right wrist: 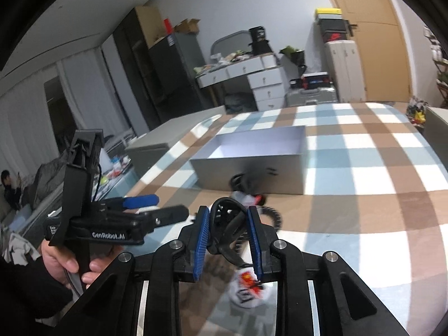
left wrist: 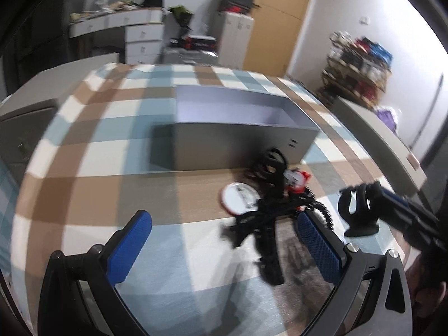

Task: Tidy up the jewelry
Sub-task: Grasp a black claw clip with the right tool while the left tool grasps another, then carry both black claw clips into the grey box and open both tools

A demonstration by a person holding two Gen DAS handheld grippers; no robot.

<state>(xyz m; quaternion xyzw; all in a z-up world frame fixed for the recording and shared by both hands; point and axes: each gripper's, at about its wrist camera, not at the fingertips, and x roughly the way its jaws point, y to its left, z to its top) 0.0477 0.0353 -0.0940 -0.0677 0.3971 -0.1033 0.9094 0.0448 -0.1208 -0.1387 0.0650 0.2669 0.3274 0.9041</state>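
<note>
Though blurred in both views, plainly closed on something: right gripper (right wrist: pixel 228 210), blue pads (right wrist: pixel 202 235) pressed against either side of a black clip (right wrist: pixel 232 224), probably a hair claw, held just above the checked cloth (right wrist: pixel 364 201) rather than resting on it.

Straight ahead of those fingers, and a little lower: the remaining pile of jewelry (right wrist: pixel 252 196), a tangle of black pieces with a red-and-white bit. Directly beyond the pile, touching or nearly touching its near wall: the grey box (right wrist: pixel 252 173), lid off, nothing visible inside, long axis running across the view from left to right. So, judging from this: a short carry forward and over that near wall, then release above the pale floor of the box. Worth minding the wall's height, since the clip hangs below the pads.

Off to the left, gripped by a hand (right wrist: pixel 64 260): left gripper (left wrist: pixel 224 216), fingers spread wide and holding nothing, angled down over the same pile, with a round white badge (left wrist: pixel 239 198) lying between the tips. About as close to the box as the right, but with nothing in it; the right better placed for the drop.
</note>
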